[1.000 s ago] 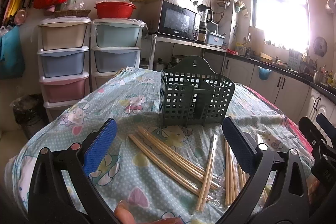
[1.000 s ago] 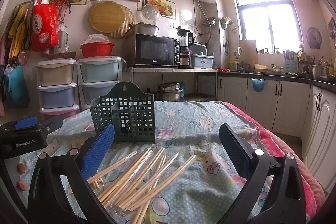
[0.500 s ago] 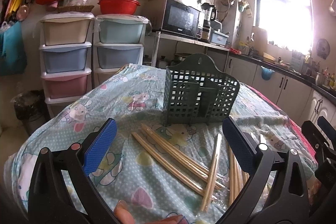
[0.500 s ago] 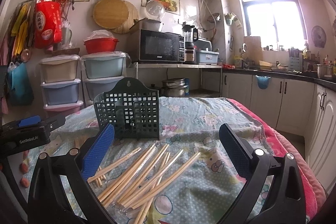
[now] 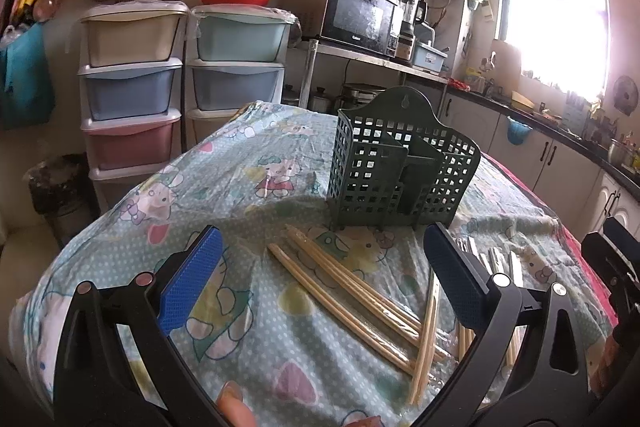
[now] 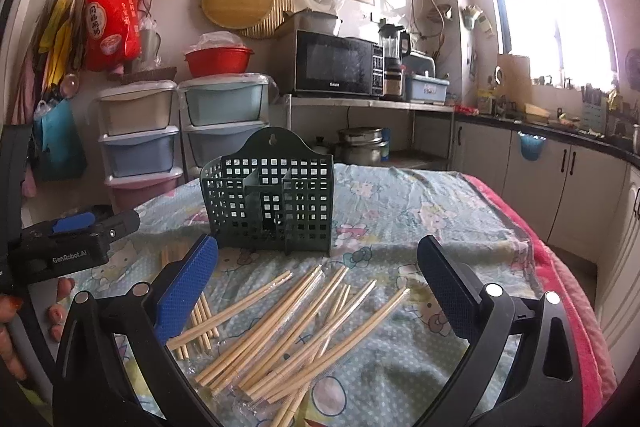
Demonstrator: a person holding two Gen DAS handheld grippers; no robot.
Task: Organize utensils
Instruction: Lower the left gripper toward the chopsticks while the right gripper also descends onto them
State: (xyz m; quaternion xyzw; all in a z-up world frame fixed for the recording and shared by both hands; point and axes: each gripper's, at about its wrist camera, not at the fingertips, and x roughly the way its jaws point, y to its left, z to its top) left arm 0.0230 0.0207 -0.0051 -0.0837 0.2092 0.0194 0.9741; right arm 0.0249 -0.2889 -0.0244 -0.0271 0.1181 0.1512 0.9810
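Right wrist view has the chopsticks [image 6: 296,323] front and centre: a loose pile of pale wooden sticks scattered on the tabletop [image 6: 420,211], fanned out at all angles, a few looking like they're in clear wrappers. Just behind them stands the dark green holder [image 6: 272,203], a plastic basket with grid holes, an arched back with a hanging hole, and dividers inside. It's upright and nothing is in it as far as can be seen.

The right gripper [image 6: 316,283] hangs above the pile with its blue-padded fingers [image 6: 186,287] spread wide, gripping nothing. The left gripper [image 5: 320,275] is the same deal in its own view, spread wide and empty, with another bunch of the chopsticks [image 5: 352,295] lying crossed between its fingers and the holder [image 5: 400,167] just past them.

The tabletop is covered with a light blue cartoon-print cloth [image 5: 256,163]. Off behind sit stacked pastel drawers [image 6: 140,135], a red bowl [image 6: 218,61] on top, and a black microwave [image 6: 336,63] on a shelf.
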